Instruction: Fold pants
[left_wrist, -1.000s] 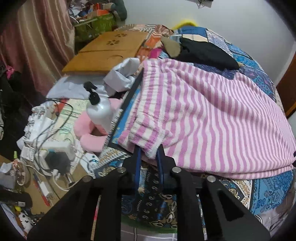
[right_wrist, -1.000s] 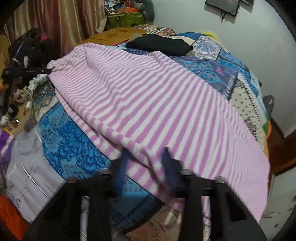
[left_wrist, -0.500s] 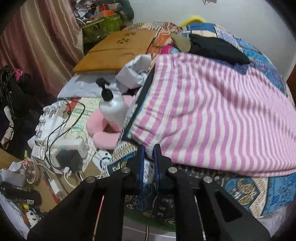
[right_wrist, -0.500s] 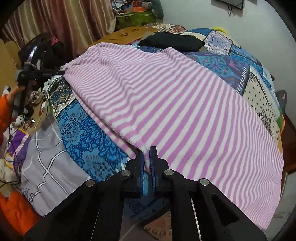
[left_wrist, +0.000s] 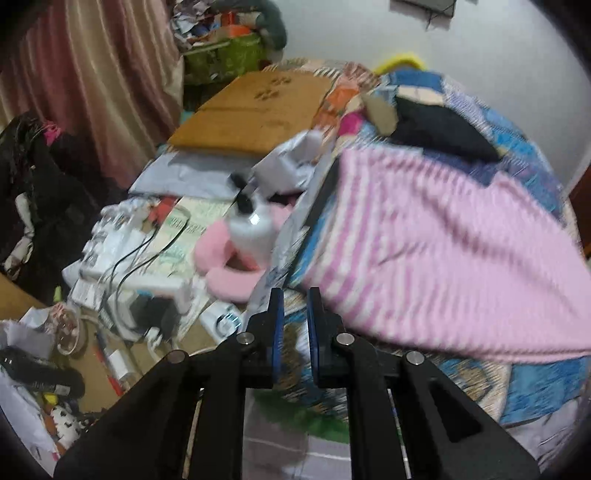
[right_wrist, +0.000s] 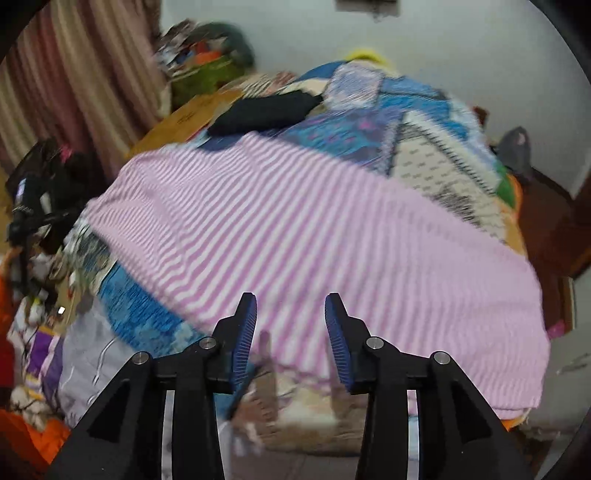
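Observation:
The pink and white striped pants (left_wrist: 436, 254) lie spread flat on the patterned blue bedspread (left_wrist: 535, 376). My left gripper (left_wrist: 295, 299) is open by a small gap and empty, pulled back just short of the pants' near left corner. In the right wrist view the pants (right_wrist: 314, 236) fill the middle of the bed. My right gripper (right_wrist: 290, 306) is wide open and empty, above the pants' near edge. Both views are motion-blurred.
A black garment (left_wrist: 439, 133) lies at the far end of the bed. Left of the bed are a wooden lap table (left_wrist: 251, 110), a white pump bottle (left_wrist: 251, 229), a pink cushion (left_wrist: 229, 269), cables and clutter. A curtain (left_wrist: 92, 85) hangs at the left.
Both grippers were shut on the pants' near edge half a second ago. Both have let go, opened and pulled back from the bed; the pants lie flat.

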